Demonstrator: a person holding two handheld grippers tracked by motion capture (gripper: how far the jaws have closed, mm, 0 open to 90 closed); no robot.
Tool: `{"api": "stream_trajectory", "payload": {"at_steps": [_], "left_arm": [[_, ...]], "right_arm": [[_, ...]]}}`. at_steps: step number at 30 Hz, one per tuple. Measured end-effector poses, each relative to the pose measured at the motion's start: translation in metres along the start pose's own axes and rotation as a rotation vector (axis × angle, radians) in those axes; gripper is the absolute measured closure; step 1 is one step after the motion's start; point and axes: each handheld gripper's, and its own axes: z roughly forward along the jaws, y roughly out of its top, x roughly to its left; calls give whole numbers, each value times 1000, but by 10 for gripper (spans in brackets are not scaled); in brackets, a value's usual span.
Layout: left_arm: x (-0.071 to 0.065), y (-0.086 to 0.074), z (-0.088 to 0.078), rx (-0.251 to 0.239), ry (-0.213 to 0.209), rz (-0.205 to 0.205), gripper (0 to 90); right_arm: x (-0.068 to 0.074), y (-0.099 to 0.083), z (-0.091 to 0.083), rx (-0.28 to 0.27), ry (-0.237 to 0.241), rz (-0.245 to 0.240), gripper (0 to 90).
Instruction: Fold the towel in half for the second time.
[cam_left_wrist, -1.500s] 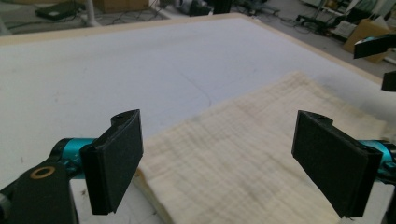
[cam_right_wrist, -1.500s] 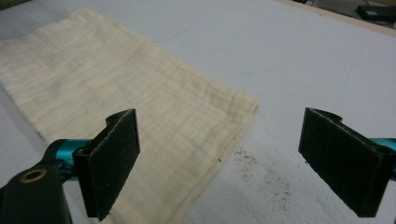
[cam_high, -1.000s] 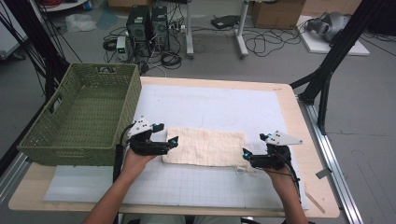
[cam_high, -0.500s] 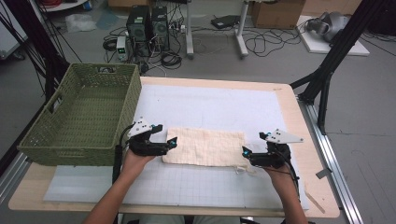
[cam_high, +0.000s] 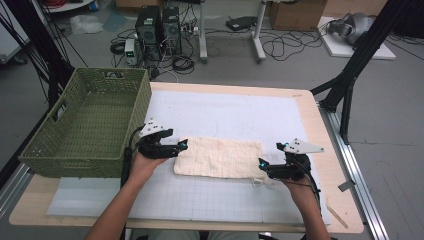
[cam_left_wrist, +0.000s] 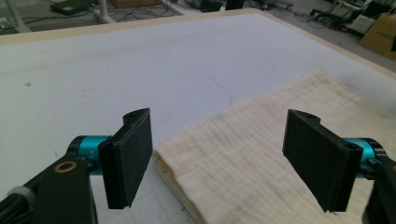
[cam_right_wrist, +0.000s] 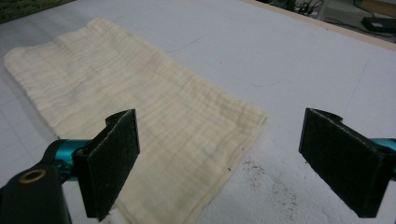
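Observation:
A folded cream cloth (cam_high: 220, 157) lies flat on the white mat (cam_high: 225, 110). My left gripper (cam_high: 183, 145) is at the cloth's left end, held by a hand. Its jaws have just been closing a little, but in the left gripper view the gripper (cam_left_wrist: 219, 158) stands open, with the cloth's folded corner (cam_left_wrist: 261, 140) between the pads and untouched. My right gripper (cam_high: 262, 165) is at the cloth's right end. It also stands open (cam_right_wrist: 224, 163), straddling the near corner of the cloth (cam_right_wrist: 140, 93) without touching it.
A green woven basket (cam_high: 75, 150) stands at the table's left, just beside the left hand. The mat covers most of the wooden table (cam_high: 320, 125). Dark crumbs (cam_right_wrist: 261, 172) lie on the mat by the cloth's right corner. Computers, cables and stands are on the floor beyond.
The left gripper has shifted slightly toward the far side at the cloth's left end. The right gripper and the cloth have not moved.

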Motion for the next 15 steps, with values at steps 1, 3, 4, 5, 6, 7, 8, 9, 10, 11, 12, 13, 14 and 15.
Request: {"api": "stream_trajectory", "payload": {"at_steps": [1, 3, 4, 5, 6, 7, 8, 9, 10, 11, 12, 13, 14, 15], "left_arm": [[0, 3, 3, 2, -2, 7, 258], [1, 11, 9, 15, -27, 1, 284], [1, 15, 11, 19, -20, 2, 281], [1, 20, 14, 23, -24, -1, 280], [1, 25, 17, 21, -32, -4, 274], [2, 28, 18, 20, -32, 2, 268], [2, 32, 19, 17, -31, 1, 269], [2, 35, 21, 19, -29, 8, 271], [2, 38, 23, 15, -26, 5, 266], [3, 39, 24, 20, -24, 7, 262], [3, 40, 25, 23, -20, 7, 261], [4, 41, 27, 30, -15, 13, 260], [5, 40, 28, 35, -2, 22, 262], [6, 40, 30, 39, 6, 22, 272]], "right_arm": [[0, 0, 0, -3, -1, 1, 116], [-1, 0, 0, -1, 4, 7, 116], [-1, 0, 0, 0, 4, 9, 116], [-1, 0, 0, 1, 6, 13, 116], [-1, 0, 0, 1, 6, 14, 116], [-2, 0, 0, -1, 5, 9, 116], [-2, 0, 0, -1, 7, 8, 116], [-2, 0, 0, 0, 9, 10, 116], [-2, 0, 0, 2, 9, 11, 116], [-2, 0, -1, 0, 9, 11, 116], [-3, 0, -1, -2, 10, 12, 116], [-3, 0, -1, 0, 10, 13, 116], [-3, 0, -2, 0, 11, 15, 116], [-3, 0, -2, 0, 10, 15, 116]]}}
